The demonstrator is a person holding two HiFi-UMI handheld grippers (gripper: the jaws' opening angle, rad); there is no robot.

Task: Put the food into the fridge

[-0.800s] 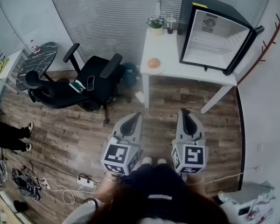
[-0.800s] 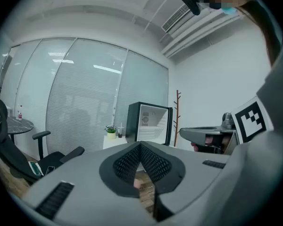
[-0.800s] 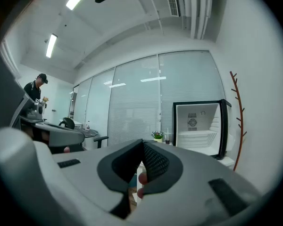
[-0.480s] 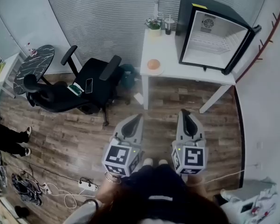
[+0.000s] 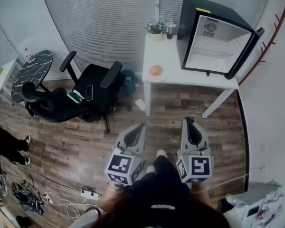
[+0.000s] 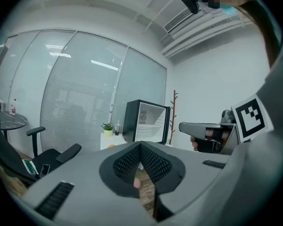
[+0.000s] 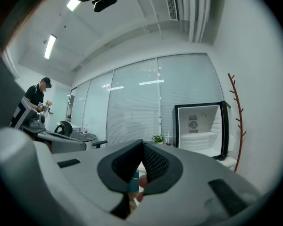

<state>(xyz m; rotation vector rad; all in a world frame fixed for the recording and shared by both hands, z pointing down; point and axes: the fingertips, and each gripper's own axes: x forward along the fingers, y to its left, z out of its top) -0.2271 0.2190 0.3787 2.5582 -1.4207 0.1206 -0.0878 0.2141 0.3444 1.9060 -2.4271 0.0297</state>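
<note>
An orange round piece of food (image 5: 156, 71) lies on a plate at the near left corner of the white table (image 5: 190, 70). The black mini fridge (image 5: 217, 37) stands on that table with its door open and its white inside bare. In the left gripper view the fridge (image 6: 146, 121) and food (image 6: 110, 146) are far ahead. My left gripper (image 5: 141, 126) and right gripper (image 5: 187, 119) hang side by side over the wood floor, well short of the table. Both are shut with nothing held; the left gripper (image 6: 140, 144) and right gripper (image 7: 142, 144) each show their jaw tips meeting.
A potted plant (image 5: 155, 28) and a cup (image 5: 170, 30) stand at the table's back. A black office chair (image 5: 92, 87) sits left of the table, with a round dark side table (image 5: 31, 72) beyond it. Cables and a power strip (image 5: 88, 193) lie lower left. A person (image 7: 35, 102) stands far left.
The view has shifted a little, so the table and fridge sit slightly lower in the picture. A foot now shows between the grippers. Both grippers stay shut and empty.
</note>
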